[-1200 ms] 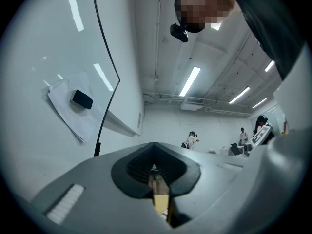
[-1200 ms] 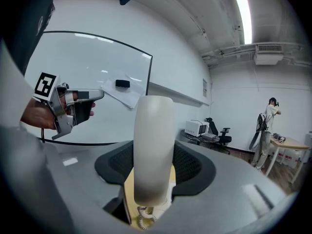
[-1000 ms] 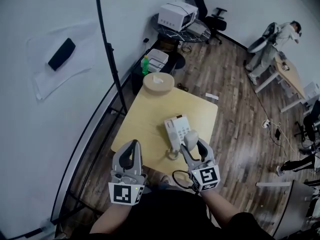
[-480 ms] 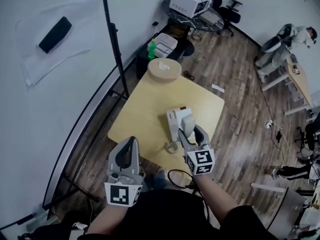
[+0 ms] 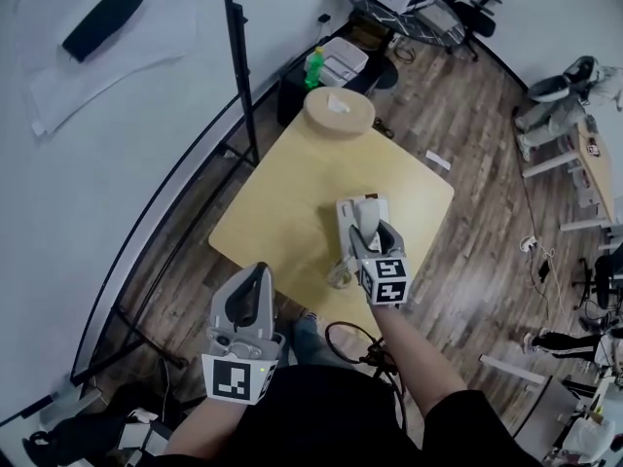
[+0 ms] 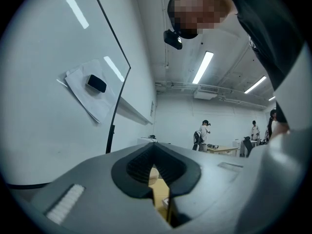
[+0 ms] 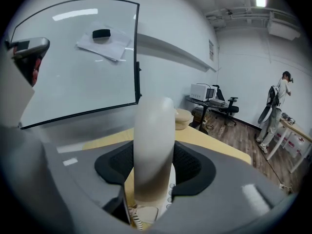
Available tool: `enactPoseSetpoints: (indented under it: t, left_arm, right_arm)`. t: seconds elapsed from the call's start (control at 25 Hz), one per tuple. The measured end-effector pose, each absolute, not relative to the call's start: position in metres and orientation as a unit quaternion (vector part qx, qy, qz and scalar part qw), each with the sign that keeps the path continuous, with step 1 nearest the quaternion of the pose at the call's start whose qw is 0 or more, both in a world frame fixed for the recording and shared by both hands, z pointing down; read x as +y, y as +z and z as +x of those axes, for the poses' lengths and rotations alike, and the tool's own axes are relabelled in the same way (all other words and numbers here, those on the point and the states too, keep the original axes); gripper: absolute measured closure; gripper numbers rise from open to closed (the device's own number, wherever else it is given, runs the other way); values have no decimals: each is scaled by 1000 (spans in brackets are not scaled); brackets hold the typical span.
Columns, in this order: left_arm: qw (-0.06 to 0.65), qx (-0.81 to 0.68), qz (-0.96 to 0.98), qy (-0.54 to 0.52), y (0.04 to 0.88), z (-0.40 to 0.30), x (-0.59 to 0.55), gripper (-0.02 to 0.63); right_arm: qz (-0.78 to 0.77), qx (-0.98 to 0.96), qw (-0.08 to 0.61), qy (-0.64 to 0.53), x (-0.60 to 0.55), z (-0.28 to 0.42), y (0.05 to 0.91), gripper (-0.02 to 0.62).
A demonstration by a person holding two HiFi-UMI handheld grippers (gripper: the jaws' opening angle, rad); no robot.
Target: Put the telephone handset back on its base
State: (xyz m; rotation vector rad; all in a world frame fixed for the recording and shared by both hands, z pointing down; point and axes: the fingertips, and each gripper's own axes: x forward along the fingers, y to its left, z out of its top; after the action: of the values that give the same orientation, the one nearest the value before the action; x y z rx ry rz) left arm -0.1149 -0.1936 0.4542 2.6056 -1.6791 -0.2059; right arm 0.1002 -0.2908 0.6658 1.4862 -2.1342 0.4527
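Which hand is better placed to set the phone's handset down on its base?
Right. The right gripper is shut on the handset, over the telephone base on the table. The left gripper is shut on nothing and hangs short of the table's near edge.

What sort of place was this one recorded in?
Most likely an office or lab workroom: a black swivel office chair near a white boxy appliance, a person standing at a light wooden workbench, and long strip ceiling lights above wood-plank flooring.
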Motion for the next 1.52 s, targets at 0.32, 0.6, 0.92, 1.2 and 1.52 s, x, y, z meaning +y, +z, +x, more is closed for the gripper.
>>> enactPoseSetpoints:
  t: [0.32, 0.6, 0.92, 1.2, 1.52]
  left_arm:
    - [38, -544, 837, -46, 475, -119, -190, 606]
    - [45, -546, 835, -45, 481, -118, -187, 606]
    - [56, -552, 831, -39, 490, -123, -183, 606]
    - [62, -557, 828, -33, 497, -129, -181, 606]
    - [65, -564, 822, -33, 499, -132, -179, 606]
  right_arm:
    - [537, -764, 292, 204, -301, 102, 716, 360]
    - [536, -741, 322, 245, -298, 103, 746, 361]
    - [534, -714, 346, 292, -299, 105, 777, 361]
    - [535, -698, 370, 298, -306, 101, 789, 360]
    - [539, -682, 387, 308, -310, 104, 801, 360]
